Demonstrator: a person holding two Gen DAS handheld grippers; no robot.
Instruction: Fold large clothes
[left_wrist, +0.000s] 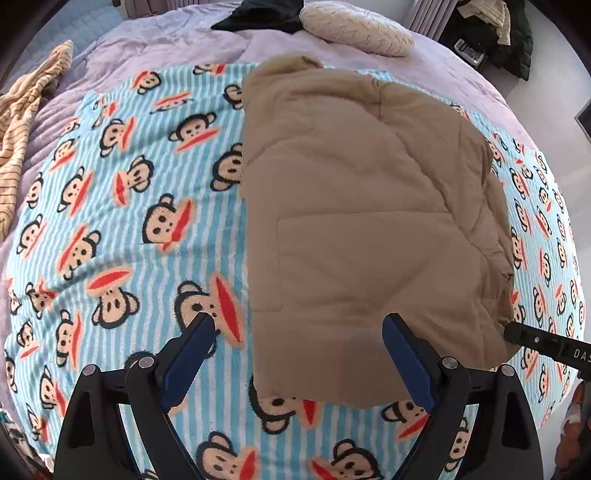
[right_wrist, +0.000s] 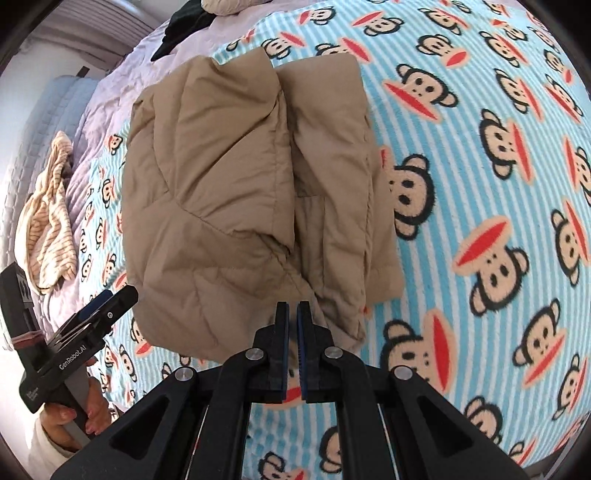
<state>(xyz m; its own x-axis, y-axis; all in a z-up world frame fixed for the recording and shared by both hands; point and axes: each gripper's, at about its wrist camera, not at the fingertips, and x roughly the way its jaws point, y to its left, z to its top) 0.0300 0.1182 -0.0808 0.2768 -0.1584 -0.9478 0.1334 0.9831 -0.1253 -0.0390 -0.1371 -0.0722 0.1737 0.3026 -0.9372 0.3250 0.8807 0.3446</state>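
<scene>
A tan padded jacket (left_wrist: 362, 206) lies folded on a blue-striped monkey-print blanket (left_wrist: 129, 206). In the right wrist view the jacket (right_wrist: 221, 177) shows its folded-in flaps on top. My left gripper (left_wrist: 299, 325) hangs open and wide over the jacket's near left corner, one finger over the blanket and the other over the cloth, and its pads touch nothing. My right gripper (right_wrist: 293, 308) is shut with its tips at the jacket's near hem; I cannot see any cloth pinched. That gripper's tip (left_wrist: 517, 334) shows by the jacket's right corner. A hand (right_wrist: 74, 410) holds the left gripper (right_wrist: 107, 299) beside the jacket.
The blanket covers a lilac bedspread (left_wrist: 155, 44). A beige striped cloth (left_wrist: 22, 122) lies bunched at the bed's left edge. At the head of the bed sit a cream pillow (left_wrist: 354, 27) and a dark garment (left_wrist: 258, 14). Dark clothes (left_wrist: 495, 29) are piled beyond the bed.
</scene>
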